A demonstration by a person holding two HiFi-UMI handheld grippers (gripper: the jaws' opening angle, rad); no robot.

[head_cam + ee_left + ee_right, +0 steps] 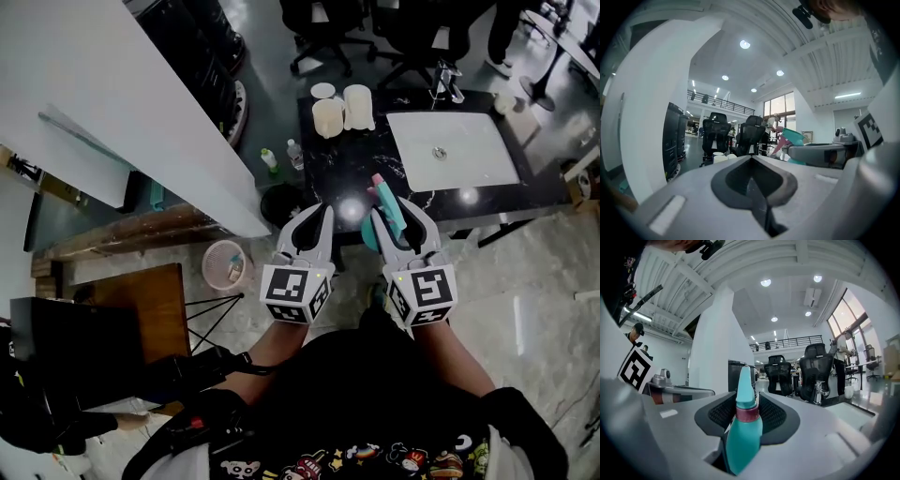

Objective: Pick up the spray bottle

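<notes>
The spray bottle (386, 204) is teal with a pink nozzle tip. My right gripper (392, 225) is shut on it, holding it in the air in front of the black counter (349, 169). In the right gripper view the bottle (743, 427) stands between the jaws, its dark red collar and teal top pointing up. From the left gripper view the bottle (793, 137) shows at the right, in the right gripper (820, 153). My left gripper (321, 217) is beside it, jaws shut with nothing between them (751, 161).
The counter carries a white sink basin (452, 150), a tap (448, 82) and two cream rolls (328, 117). Two small bottles (270, 159) stand on the floor by a white wall (122, 103). A pink bin (228, 264) is below. Office chairs (319, 28) stand beyond.
</notes>
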